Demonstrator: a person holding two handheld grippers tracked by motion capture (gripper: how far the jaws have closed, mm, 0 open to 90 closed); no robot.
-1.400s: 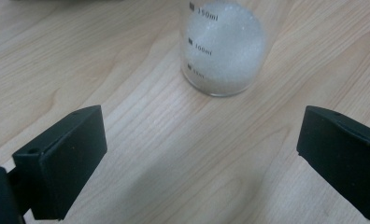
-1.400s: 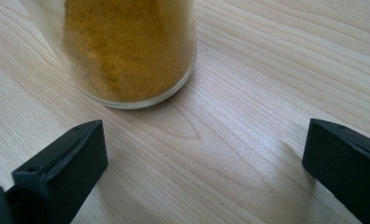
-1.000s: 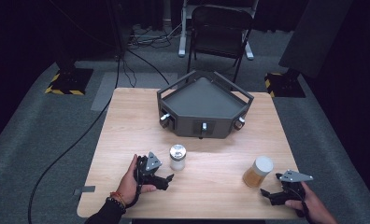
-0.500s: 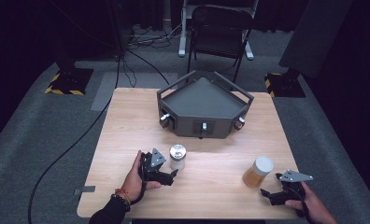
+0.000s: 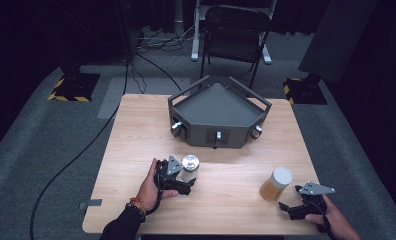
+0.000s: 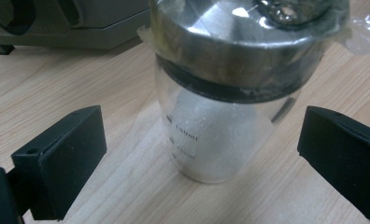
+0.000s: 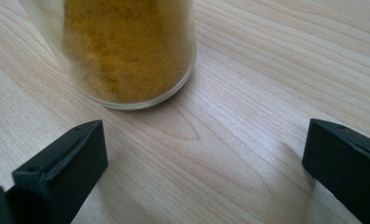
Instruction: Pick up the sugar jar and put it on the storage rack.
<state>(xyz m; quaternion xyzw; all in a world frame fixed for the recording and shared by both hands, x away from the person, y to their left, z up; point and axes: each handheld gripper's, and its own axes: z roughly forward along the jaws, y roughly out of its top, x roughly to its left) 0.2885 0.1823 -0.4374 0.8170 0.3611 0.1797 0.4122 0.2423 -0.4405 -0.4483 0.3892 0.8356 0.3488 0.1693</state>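
On the light wooden table [image 5: 136,130], the left gripper [image 5: 178,184] sits at about seven o'clock from the table's middle, held in the person's left hand [image 5: 150,185]. Just beside it, toward one o'clock, stands the clear glass jar of white powder with a shiny metal lid [image 5: 189,167]. From above, the gripper's grey plate hides how the jaws stand. The left gripper view settles it: the two black jaws are wide apart, one on each side of the jar [image 6: 220,116], with bare wood between each jaw and the glass, so nothing is clamped. That view also shows printed measuring marks on the glass, a dark band under the lid and a scrap of clear film around the lid's edge, none of which can be made out from above.

The right gripper [image 5: 292,210] rests near the table's five o'clock corner in the person's right hand [image 5: 333,225]. The clear glass jar of yellow-orange powder with a pale lid [image 5: 276,183] stands just at its eleven o'clock. In the right gripper view the jaws are spread wide and empty, and the jar's base [image 7: 127,51] stands ahead of them toward eleven o'clock, apart from both; its lid is cut off there.

At twelve o'clock on the table sits a dark grey angular metal tray with small knobs [image 5: 186,102]; its corner appears behind the white jar in the left gripper view.
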